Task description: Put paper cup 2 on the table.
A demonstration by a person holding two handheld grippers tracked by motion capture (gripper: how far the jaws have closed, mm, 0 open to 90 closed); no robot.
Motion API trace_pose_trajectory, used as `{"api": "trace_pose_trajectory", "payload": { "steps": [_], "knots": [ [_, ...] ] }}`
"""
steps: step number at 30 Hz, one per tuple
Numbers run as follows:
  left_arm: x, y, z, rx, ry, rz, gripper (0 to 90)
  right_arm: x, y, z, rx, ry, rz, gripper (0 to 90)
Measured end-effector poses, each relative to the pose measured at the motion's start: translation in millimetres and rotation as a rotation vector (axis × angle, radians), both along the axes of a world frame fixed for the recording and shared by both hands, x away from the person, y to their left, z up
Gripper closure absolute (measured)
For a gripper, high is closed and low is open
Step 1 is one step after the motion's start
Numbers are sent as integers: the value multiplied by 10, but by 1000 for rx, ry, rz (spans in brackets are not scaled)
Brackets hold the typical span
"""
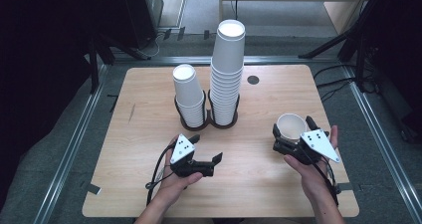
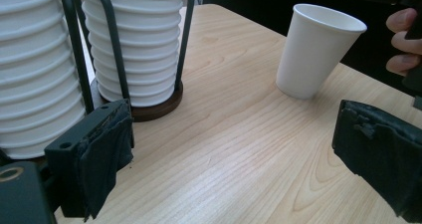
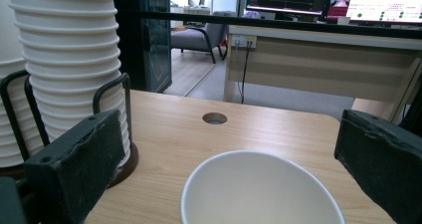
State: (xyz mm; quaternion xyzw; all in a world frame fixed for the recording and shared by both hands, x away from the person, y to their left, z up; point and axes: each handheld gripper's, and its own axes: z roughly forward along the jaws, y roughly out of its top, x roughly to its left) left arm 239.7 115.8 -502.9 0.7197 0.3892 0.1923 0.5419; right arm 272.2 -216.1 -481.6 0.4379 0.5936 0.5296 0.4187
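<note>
Between padded tongs (image 3: 231,164), smooth paper cup (image 3: 261,189)

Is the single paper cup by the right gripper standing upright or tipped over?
Upright. The paper cup stands on its base on the table, mouth up, and looks empty. The right gripper has its jaws spread on either side, not touching it.
</note>
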Motion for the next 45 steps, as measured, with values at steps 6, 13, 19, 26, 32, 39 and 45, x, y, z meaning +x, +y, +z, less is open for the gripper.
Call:
{"api": "trace_pose_trajectory", "payload": {
  "steps": [6, 13, 19, 26, 32, 39, 45],
  "knots": [
    [26, -9, 29, 0, -10, 13, 29, -29, 37, 119, -1, -10, 13, 0],
    [90, -7, 127, -5, -23, 20, 28, -33, 95, 314, 27, -32, 33, 0],
    [222, 5, 208, -21, -41, 58, 22, 38, 196, 518, 44, -45, 50, 0],
    [345, -45, 292, -13, -81, 91, 20, 105, 284, 657, 55, -54, 72, 0],
    [452, -83, 335, -8, -100, 119, 20, 150, 384, 793, 82, -60, 101, 0],
    [546, -145, 348, -22, -101, 132, 20, 203, 492, 911, 92, -68, 125, 0],
    [618, -236, 386, -16, -121, 143, 20, 254, 584, 990, 101, -66, 150, 0]
  ]
}}
